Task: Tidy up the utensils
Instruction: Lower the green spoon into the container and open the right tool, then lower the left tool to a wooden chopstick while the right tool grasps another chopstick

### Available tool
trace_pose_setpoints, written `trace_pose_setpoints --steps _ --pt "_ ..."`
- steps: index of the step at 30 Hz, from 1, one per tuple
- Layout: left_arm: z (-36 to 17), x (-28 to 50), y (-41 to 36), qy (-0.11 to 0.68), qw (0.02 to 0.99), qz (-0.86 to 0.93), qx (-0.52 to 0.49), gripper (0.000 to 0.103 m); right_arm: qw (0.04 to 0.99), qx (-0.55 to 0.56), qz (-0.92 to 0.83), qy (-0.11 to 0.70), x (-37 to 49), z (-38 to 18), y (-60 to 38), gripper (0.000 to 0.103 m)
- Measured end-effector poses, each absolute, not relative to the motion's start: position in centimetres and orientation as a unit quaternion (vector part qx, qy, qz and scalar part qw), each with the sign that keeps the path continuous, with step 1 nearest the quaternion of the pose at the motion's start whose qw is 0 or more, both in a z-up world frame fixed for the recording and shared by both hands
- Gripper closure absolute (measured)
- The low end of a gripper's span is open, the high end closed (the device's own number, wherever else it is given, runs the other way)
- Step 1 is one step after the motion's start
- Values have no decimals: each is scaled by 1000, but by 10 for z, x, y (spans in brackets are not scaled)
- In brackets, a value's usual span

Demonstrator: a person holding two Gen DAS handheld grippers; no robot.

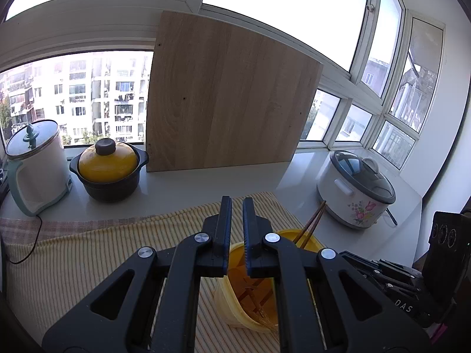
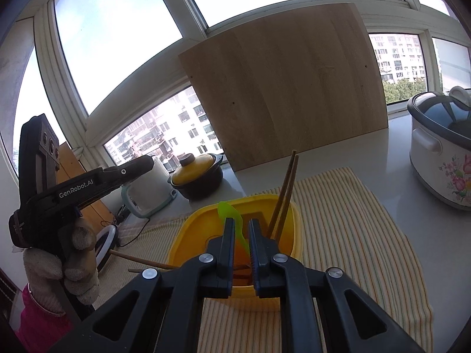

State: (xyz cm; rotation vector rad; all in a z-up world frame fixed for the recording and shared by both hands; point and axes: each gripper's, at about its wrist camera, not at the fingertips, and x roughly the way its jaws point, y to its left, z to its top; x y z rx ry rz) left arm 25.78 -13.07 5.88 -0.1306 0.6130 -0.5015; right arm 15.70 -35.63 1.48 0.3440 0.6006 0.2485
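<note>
A yellow container (image 2: 265, 203) stands on a striped cloth (image 2: 347, 223), with a pair of wooden chopsticks (image 2: 285, 191) leaning upright in it. My right gripper (image 2: 242, 221) hovers over the container's near side. Its jaws are nearly together, and a green plastic spoon (image 2: 228, 209) slants through the narrow gap, touching both fingers. More chopsticks (image 2: 138, 261) lie on the cloth left of the container. My left gripper (image 1: 237, 199) is above the same container (image 1: 235, 303), shut and with nothing in it. The right wrist view shows this left gripper (image 2: 147, 160) held by a gloved hand (image 2: 73, 253).
A wooden board (image 1: 229, 97) leans against the window. On the counter stand a dark pot with a yellow lid (image 1: 109, 167), a white kettle (image 1: 35, 164) and a flowered rice cooker (image 1: 356, 188). A ring light (image 2: 104, 241) lies at the cloth's left edge.
</note>
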Motion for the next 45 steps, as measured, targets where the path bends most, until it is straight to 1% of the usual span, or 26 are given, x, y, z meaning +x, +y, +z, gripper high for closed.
trace_pose_setpoints --steps 4,8,13,17,19,20,26,28,30,33,35,42,44,45 --pt "59 249 -110 300 923 -232 -68 98 934 158 128 294 145 19 -349 92" --pt "55 238 -81 308 924 -213 -77 98 932 146 138 301 135 20 -340 86" --pt "45 221 -47 321 926 -187 -72 98 928 129 150 316 119 16 -323 86" --pt "30 206 -22 340 922 -171 -71 98 925 104 157 331 106 10 -306 83" --pt "19 198 -12 355 918 -161 -70 87 923 89 162 337 100 6 -297 81" --pt "13 195 -7 363 916 -156 -70 86 923 80 164 340 98 4 -292 80" --pt "-28 177 7 422 893 -144 -57 86 909 29 194 369 87 -13 -260 73" --pt "-42 172 5 444 884 -141 -44 86 903 8 200 381 86 -21 -247 67" --pt "-56 168 3 466 872 -145 -40 86 896 -15 208 392 86 -30 -237 50" --pt "-72 163 -2 490 858 -151 -40 86 889 -31 220 400 86 -42 -225 37" --pt "-81 161 -6 502 851 -152 -38 86 885 -30 214 413 90 -51 -222 36" --pt "-102 162 -15 532 831 -155 -52 86 854 -37 213 473 103 -86 -209 36" --pt "-107 164 -18 539 827 -152 -51 86 846 -33 215 487 107 -93 -206 38" --pt "-110 165 -19 542 825 -150 -50 86 843 -32 215 493 108 -96 -204 41"
